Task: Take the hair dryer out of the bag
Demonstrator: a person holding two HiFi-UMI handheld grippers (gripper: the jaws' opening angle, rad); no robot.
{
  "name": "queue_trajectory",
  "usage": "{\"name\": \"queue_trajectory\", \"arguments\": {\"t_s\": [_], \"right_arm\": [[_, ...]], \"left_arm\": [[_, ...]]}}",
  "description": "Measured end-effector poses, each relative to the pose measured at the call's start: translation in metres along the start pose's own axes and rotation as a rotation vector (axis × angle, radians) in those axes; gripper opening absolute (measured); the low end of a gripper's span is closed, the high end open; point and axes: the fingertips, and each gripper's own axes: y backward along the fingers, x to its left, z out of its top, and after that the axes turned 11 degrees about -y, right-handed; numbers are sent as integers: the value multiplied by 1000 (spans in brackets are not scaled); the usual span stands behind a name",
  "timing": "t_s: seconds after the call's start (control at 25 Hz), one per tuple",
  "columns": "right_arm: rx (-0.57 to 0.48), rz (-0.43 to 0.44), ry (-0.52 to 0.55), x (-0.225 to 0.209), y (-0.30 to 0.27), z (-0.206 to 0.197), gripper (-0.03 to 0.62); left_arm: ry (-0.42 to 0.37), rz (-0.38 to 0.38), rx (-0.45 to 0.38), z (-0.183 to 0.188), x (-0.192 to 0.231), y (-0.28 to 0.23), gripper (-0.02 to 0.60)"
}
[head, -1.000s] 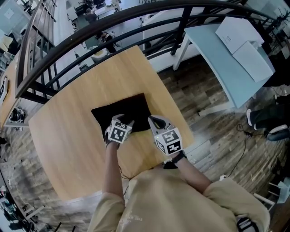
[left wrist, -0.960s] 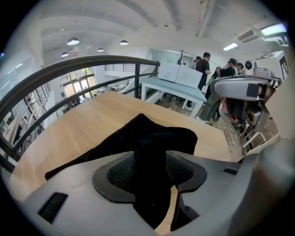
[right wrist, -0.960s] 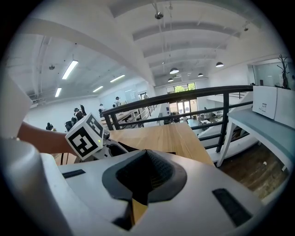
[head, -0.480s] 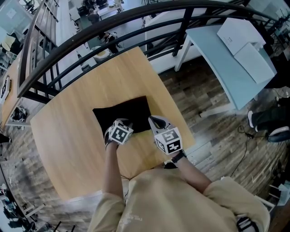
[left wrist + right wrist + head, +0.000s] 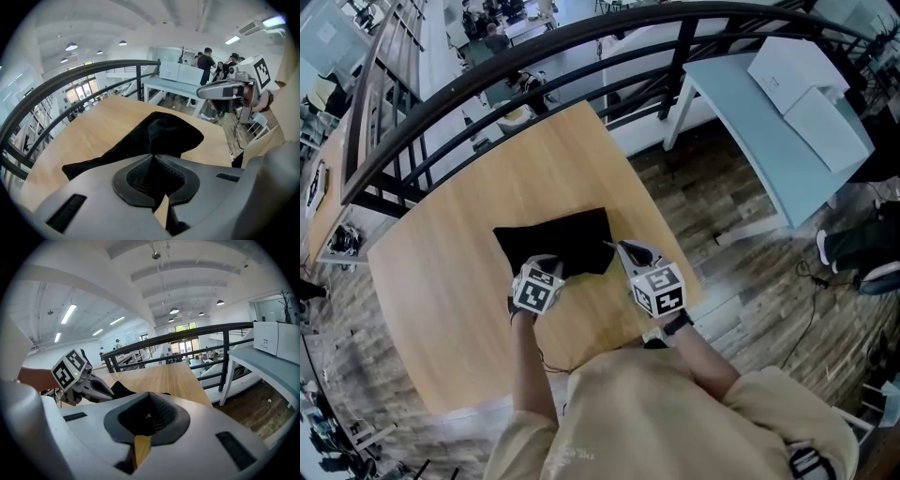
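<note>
On the table [image 5: 459, 244], the bag [image 5: 561, 236] is lying crosswise ahead of me. My left gripper [image 5: 549, 266], jaws just closing, is pinching its near edge. My right gripper [image 5: 613, 247] is waiting shut at its corner.

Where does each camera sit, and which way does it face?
Head view: on the person's head, facing steeply down: table, bag, forearms, left gripper, right gripper.
Left gripper view: on that gripper, facing along jaws just closed on the bag; right gripper visible.
Right gripper view: on that gripper, facing over the table toward the railing; left gripper visible.
All share the bag.
</note>
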Motion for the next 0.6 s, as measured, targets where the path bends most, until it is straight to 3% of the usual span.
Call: {"name": "queue_trajectory", "arguments": {"t_s": [0.12,0.36,0.6], "right_arm": [[39,12,9,-14,-1,-5,9],[174,115,168,-23,-22,-19,8],[293,255,349,-10,-53,-41,9]], "left_arm": [[22,22,-8,-5,3,8,18],[183,48,-99,-5,20,25,18],[218,60,-102,-14,27,34,18]]}}
